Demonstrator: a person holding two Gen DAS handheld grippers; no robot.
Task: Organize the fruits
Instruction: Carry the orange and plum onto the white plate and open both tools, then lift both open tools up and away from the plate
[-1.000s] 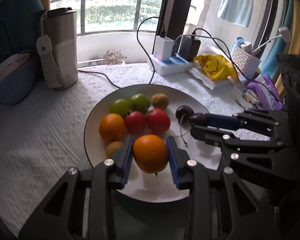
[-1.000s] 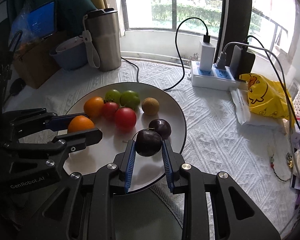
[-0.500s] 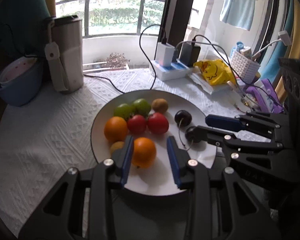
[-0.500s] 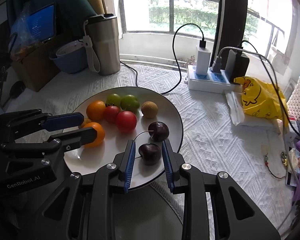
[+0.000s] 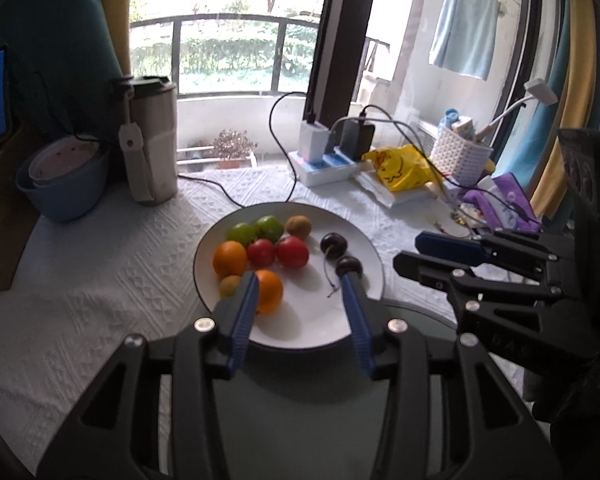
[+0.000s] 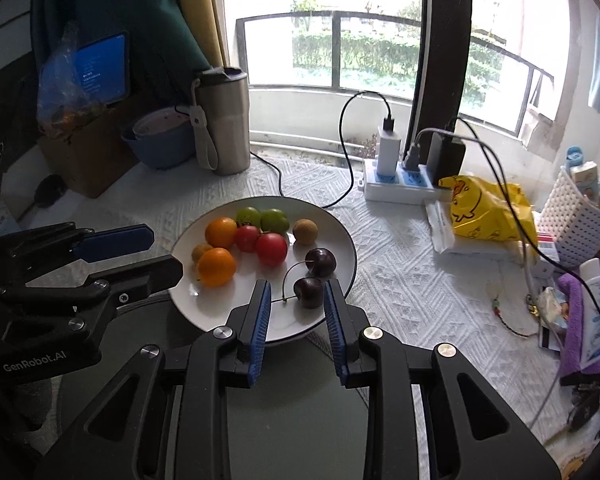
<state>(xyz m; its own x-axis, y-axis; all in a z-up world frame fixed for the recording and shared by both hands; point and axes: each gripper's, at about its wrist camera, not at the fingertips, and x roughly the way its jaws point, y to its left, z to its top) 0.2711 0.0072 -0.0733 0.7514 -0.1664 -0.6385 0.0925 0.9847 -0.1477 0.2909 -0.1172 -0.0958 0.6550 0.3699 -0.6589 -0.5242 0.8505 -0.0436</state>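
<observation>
Left wrist view: my left gripper is opening and grips nothing, its ribbed blue finger covering part of the round orange on the glossy white plate. My right gripper stands narrowly parted and empty above a shiny dark cherry lying on the plate

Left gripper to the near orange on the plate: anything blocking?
Nothing visible does. The near orange lies free on the plate, right beside one fingertip of the left gripper, whose jaws are opening.
</observation>
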